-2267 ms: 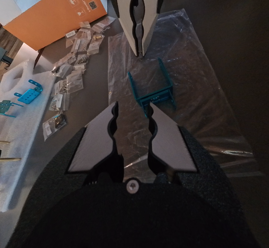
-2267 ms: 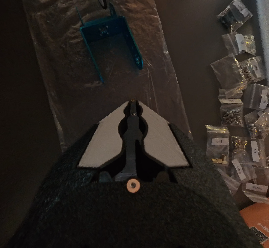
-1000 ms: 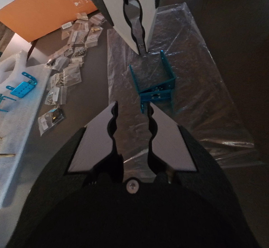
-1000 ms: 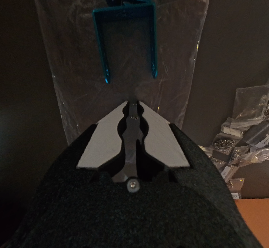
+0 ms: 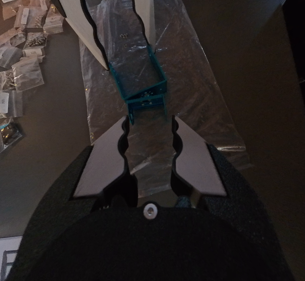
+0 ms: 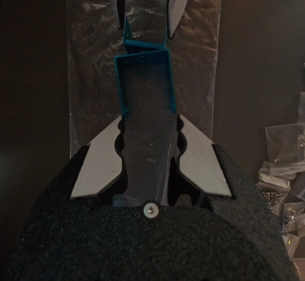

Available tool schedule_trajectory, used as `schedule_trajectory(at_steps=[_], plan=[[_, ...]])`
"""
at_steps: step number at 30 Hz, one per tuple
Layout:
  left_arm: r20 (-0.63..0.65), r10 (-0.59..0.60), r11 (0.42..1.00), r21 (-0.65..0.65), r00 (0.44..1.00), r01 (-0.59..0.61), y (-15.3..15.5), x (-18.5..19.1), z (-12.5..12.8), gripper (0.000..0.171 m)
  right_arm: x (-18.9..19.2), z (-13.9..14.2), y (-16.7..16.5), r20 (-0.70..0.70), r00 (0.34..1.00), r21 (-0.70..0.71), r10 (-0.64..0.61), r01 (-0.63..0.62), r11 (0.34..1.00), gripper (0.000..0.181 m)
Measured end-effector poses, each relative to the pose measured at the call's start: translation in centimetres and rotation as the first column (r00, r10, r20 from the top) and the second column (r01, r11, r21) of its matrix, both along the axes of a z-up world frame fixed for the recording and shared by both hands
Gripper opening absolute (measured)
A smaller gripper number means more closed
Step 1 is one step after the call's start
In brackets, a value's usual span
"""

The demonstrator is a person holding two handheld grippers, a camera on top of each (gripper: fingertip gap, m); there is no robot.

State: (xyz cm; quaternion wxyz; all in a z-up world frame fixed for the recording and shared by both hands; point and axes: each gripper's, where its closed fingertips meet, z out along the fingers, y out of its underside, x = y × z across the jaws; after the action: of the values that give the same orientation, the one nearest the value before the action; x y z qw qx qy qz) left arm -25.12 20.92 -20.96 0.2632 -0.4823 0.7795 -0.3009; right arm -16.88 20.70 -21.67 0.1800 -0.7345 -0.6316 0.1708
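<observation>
While both tongs stand open and hold nothing, they face each other across two teal U-shaped metal brackets (image 5: 145,83) lying back to back on a clear plastic sheet (image 5: 189,91) on the dark worktop (image 5: 49,133). The left tongs (image 5: 149,118) sit just beside the open end of the nearer bracket; the right tongs (image 6: 149,116) sit just beside the open end of the other, one tip close to or touching a leg end.

The brackets appear to be thin, stiff sheet metal, probably light, and likely to slide on the slick sheet. The parallel legs look the soundest place to grip.

Only the right wrist view shows clearly the small nuts (image 6: 150,159) on the sheet beyond the brackets. Only the left wrist view shows most of the labelled hardware bags (image 5: 28,42) well apart from the brackets.
</observation>
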Motion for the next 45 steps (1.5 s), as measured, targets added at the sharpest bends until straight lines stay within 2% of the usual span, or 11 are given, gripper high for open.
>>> schedule_trajectory(at_steps=[15, 26, 33, 45], plan=[[-0.012, -0.006, 1.000, 0.016, 1.000, 0.006, 0.0, -0.2, -0.3, 0.048, 0.1, 0.1, -0.1, 0.014, 1.000, -0.005, -0.007, 0.008, 1.000, 0.061], [-0.014, -0.013, 1.000, 0.025, 1.000, 0.013, -0.2, -0.2, -0.4, 0.045, -0.8, -0.1, 0.6, -0.013, 1.000, 0.046, -0.007, 0.008, 0.999, 0.088], [-0.013, -0.013, 1.000, 0.025, 1.000, 0.014, -0.2, -0.2, -0.4, 0.044, -1.0, -0.1, 0.4, -0.018, 1.000, 0.047, 0.005, -0.004, 0.999, 0.070], [-0.012, -0.011, 0.999, 0.035, 1.000, 0.011, -0.2, -0.2, -0.3, 0.044, -1.0, -0.1, -0.2, -0.012, 1.000, 0.016, 0.010, -0.010, 1.000, 0.068]])
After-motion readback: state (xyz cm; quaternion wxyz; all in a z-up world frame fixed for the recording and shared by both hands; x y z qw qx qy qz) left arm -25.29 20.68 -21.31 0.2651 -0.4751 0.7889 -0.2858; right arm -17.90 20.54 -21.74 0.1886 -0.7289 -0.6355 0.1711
